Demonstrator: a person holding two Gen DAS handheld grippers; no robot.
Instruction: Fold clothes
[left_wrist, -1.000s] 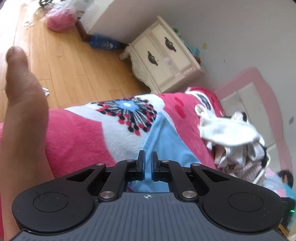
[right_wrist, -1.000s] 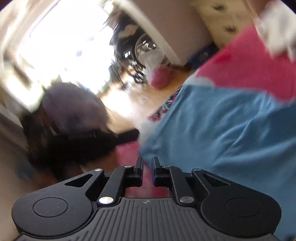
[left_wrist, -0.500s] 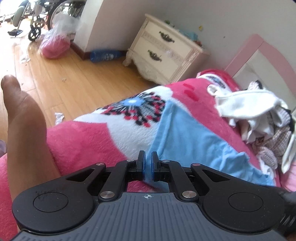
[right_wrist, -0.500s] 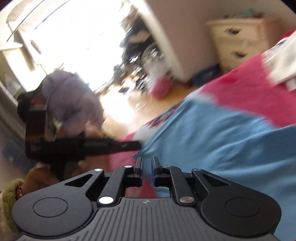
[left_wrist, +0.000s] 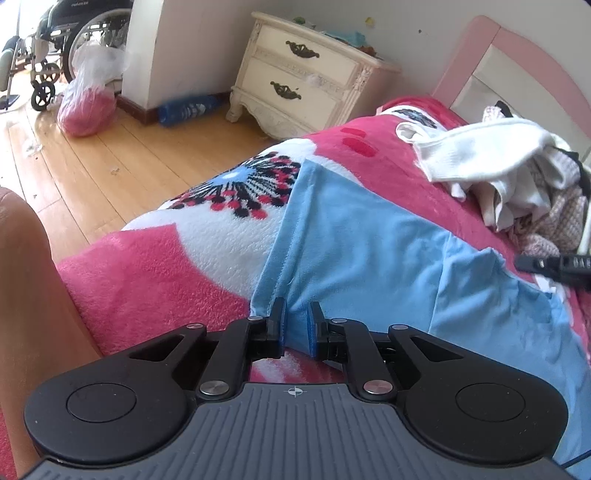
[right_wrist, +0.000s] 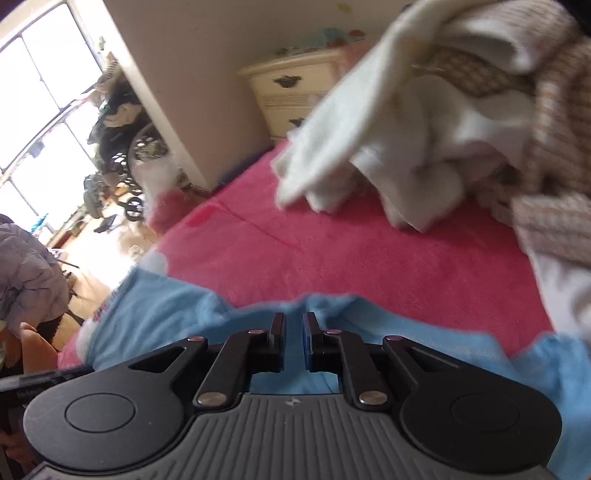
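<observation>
A light blue garment (left_wrist: 373, 240) lies spread on a pink floral blanket (left_wrist: 155, 280) on the bed. My left gripper (left_wrist: 295, 325) is shut on the blue garment's near hem, a fold of cloth pinched between its pads. My right gripper (right_wrist: 294, 325) is shut on the blue garment's (right_wrist: 177, 310) other edge, with blue cloth bunched around its fingers. The right gripper's black tip (left_wrist: 550, 264) shows at the right edge of the left wrist view.
A pile of white and checked clothes (left_wrist: 509, 173) lies at the head of the bed, close ahead in the right wrist view (right_wrist: 443, 122). A cream nightstand (left_wrist: 306, 81), a pink headboard (left_wrist: 517, 55), wood floor, a wheelchair (left_wrist: 55, 44) and a pink bag (left_wrist: 88, 107) stand beyond.
Both grippers have moved with the blue garment, which now lies more spread out. The right wrist view swung from the window side toward the clothes pile. The left jaws now stand slightly wider over the pinched fold.
</observation>
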